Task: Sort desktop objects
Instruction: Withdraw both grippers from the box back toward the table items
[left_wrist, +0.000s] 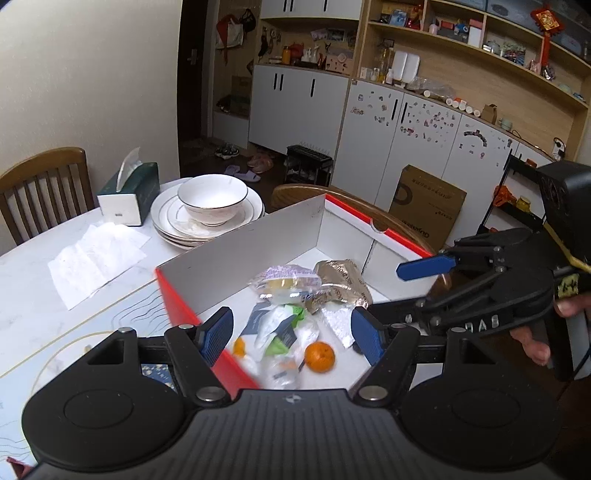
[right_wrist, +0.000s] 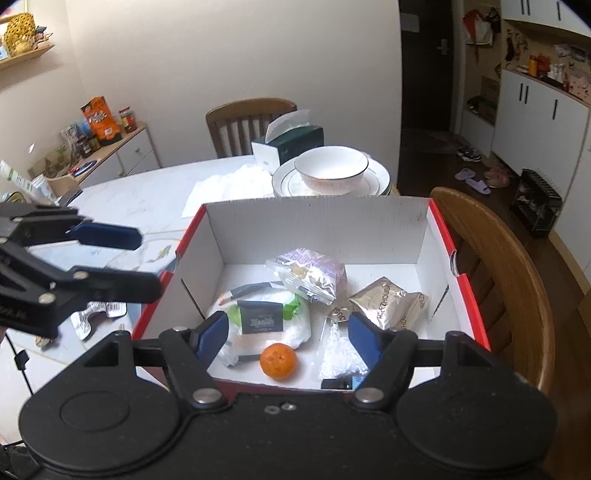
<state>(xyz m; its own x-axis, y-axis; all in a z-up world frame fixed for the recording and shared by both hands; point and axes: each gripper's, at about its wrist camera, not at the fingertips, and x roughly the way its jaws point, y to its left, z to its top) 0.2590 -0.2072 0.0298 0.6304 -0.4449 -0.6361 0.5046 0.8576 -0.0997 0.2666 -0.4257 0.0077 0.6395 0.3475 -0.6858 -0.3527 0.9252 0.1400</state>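
Observation:
A red and white cardboard box stands open on the table near its edge. In it lie an orange, a white bag with a dark label, a purple snack packet, gold packets and a clear packet. My right gripper hangs open over the box's near end, nothing between its pads. My left gripper is open above the orange and the box's left wall, also empty. Each gripper shows in the other's view: the right gripper, the left gripper.
A bowl sits on stacked plates behind the box, beside a green tissue box and loose tissues. A crumpled foil wrapper lies on the table left of the box. A wooden chair stands right of it.

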